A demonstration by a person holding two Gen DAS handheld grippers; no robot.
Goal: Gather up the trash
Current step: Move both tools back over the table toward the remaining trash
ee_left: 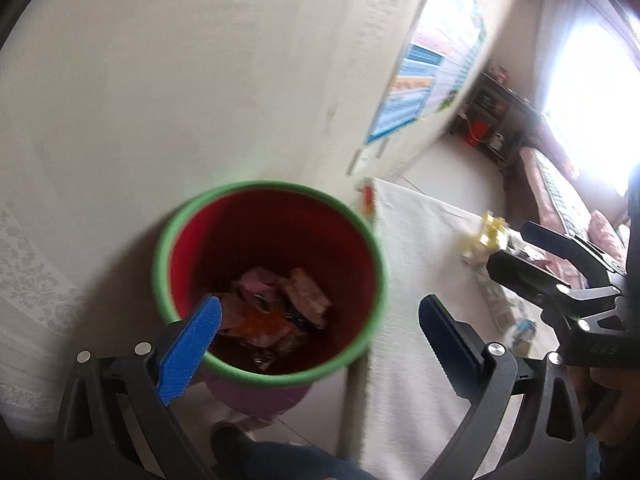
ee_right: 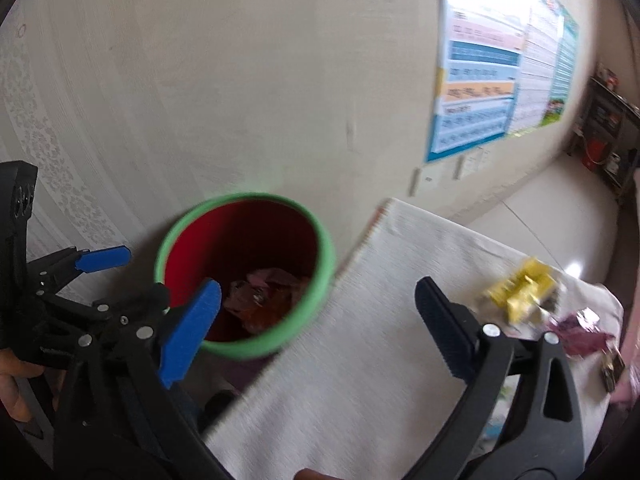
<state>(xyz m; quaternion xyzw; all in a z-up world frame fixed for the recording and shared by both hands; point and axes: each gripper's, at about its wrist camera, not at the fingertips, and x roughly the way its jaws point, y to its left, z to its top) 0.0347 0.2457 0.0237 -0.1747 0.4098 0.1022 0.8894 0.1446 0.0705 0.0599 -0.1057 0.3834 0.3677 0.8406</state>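
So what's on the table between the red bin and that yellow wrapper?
Only bare white tablecloth lies between the bin and the yellow wrapper. The right wrist view shows it best; the purple wrapper lies beyond the yellow one.

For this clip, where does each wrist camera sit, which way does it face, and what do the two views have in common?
Left wrist: on the left gripper, open, looking down into the bin; the right gripper and part of a hand show at right.
Right wrist: on the right gripper, open, facing the bin and table; the left gripper shows at left.
Shared: bin, table, yellow wrapper, wall poster.
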